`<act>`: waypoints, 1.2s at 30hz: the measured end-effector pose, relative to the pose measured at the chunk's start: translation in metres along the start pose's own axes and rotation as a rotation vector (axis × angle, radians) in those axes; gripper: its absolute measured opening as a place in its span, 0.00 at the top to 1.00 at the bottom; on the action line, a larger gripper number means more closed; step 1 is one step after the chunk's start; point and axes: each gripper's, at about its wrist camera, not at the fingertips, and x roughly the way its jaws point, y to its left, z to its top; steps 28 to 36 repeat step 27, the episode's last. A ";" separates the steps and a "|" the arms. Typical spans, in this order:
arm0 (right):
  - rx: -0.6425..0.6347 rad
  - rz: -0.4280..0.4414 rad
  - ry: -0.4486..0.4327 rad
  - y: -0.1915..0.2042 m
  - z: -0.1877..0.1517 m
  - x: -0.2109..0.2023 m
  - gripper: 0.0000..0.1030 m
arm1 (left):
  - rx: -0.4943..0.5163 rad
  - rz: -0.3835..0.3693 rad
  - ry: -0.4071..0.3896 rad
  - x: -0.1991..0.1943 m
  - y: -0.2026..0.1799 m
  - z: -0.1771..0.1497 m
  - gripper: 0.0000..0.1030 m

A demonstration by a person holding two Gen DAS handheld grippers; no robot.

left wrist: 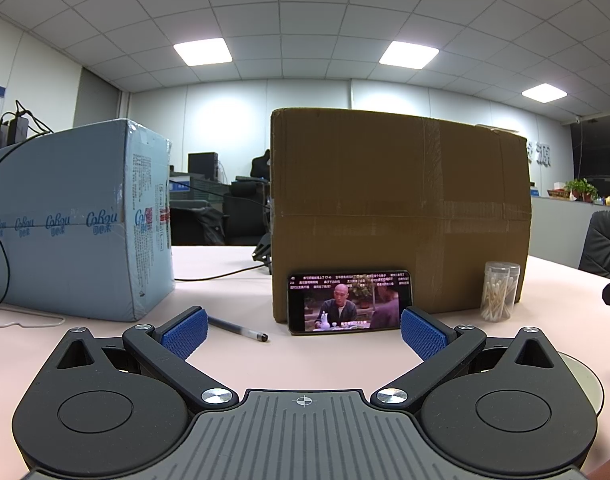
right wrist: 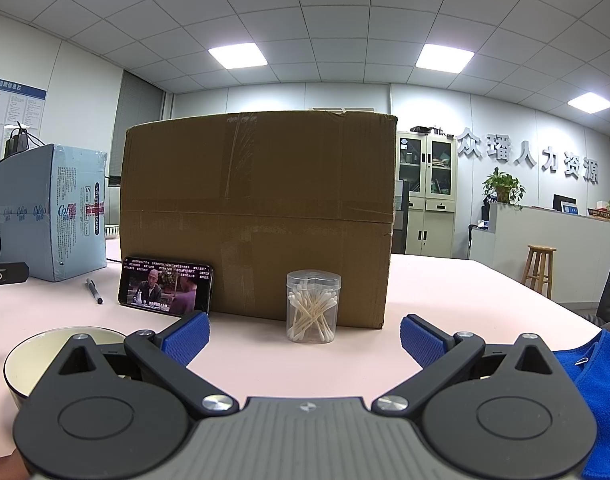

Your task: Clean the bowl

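Office ceiling panels and a pale pink table [right wrist: 445, 292] fill both views. On the table a brown cardboard box [right wrist: 257, 216] stands upright with a phone [right wrist: 166, 286] leaning against its front, screen lit, and a clear jar of cotton swabs [right wrist: 312, 307] just beside it. A pen [left wrist: 238, 329] lies flat between the phone and a light blue box [left wrist: 77, 216].

Both tools are held low and level, aimed at the cardboard box. The left gripper [left wrist: 304, 334] has its blue pads spread wide with nothing between them. The right gripper [right wrist: 304, 336] is likewise spread and empty.

The bowl [right wrist: 37, 346] sits upright on the table, mouth up, partly hidden behind the right gripper's left side. A blue cloth [right wrist: 597, 384] lies at the right edge.
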 end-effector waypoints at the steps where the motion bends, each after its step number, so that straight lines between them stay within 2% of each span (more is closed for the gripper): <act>1: 0.000 0.000 0.001 0.000 0.000 0.000 0.00 | -0.001 -0.001 0.001 0.000 0.000 0.000 0.00; 18: 0.013 0.001 0.025 -0.002 -0.001 0.002 0.00 | -0.008 -0.006 0.018 0.003 0.001 0.000 0.00; 23: 0.006 -0.008 0.064 -0.001 -0.001 0.008 0.00 | -0.011 -0.010 0.022 0.003 0.001 0.000 0.00; 27: 0.009 -0.042 0.154 -0.002 -0.002 0.017 0.00 | -0.019 -0.017 0.038 0.006 0.002 0.000 0.00; 36: 0.009 -0.042 0.154 -0.002 -0.002 0.017 0.00 | -0.019 -0.017 0.038 0.006 0.002 0.000 0.00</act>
